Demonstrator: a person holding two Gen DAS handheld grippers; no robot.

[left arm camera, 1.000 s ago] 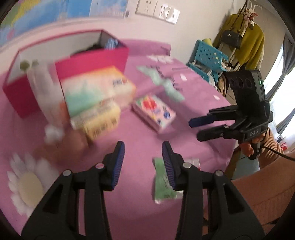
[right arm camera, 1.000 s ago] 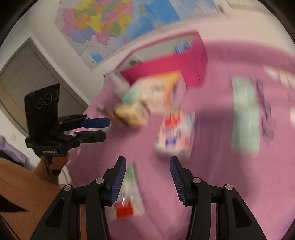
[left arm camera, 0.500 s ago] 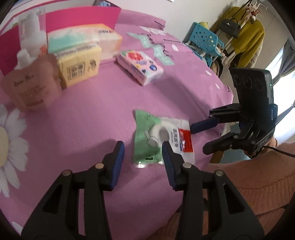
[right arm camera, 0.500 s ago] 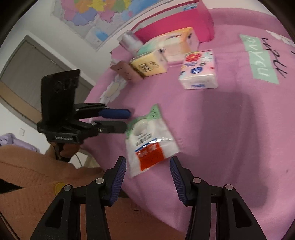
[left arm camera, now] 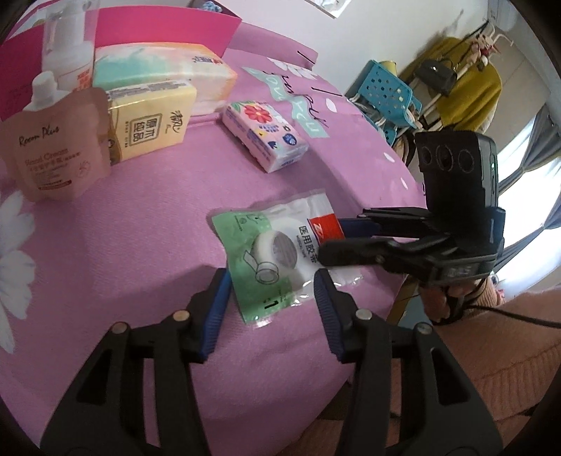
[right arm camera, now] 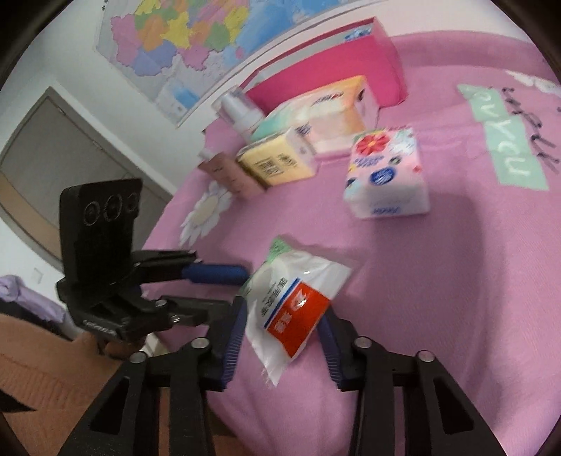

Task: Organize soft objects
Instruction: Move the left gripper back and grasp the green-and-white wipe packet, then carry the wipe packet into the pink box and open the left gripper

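Note:
A flat plastic packet of medical tape (left arm camera: pixel 280 252), green and white with a red label, lies near the front edge of the pink-covered table (left arm camera: pixel 140 224). My left gripper (left arm camera: pixel 271 305) is open, its fingers on either side of the packet's near end. My right gripper (right arm camera: pixel 282 336) is open around the packet's red-label end (right arm camera: pixel 294 308); in the left wrist view its fingertips (left arm camera: pixel 333 238) reach over that end. A floral tissue pack (left arm camera: pixel 264 135), a yellow tissue pack (left arm camera: pixel 150 124) and a larger orange-and-teal tissue pack (left arm camera: pixel 157 75) lie further back.
A pink storage box (left arm camera: pixel 168 28) stands at the back of the table, with a white pump bottle (left arm camera: pixel 68 49) and a brown hand-cream pouch (left arm camera: pixel 52 147) in front of it. A blue chair (left arm camera: pixel 389 94) and a coat rack (left arm camera: pixel 463 80) stand beyond the table's right side.
Both grippers have swung down from the far items and closed in on the tape packet. The right gripper's fingers now reach over its red end; the left's straddle its near end.

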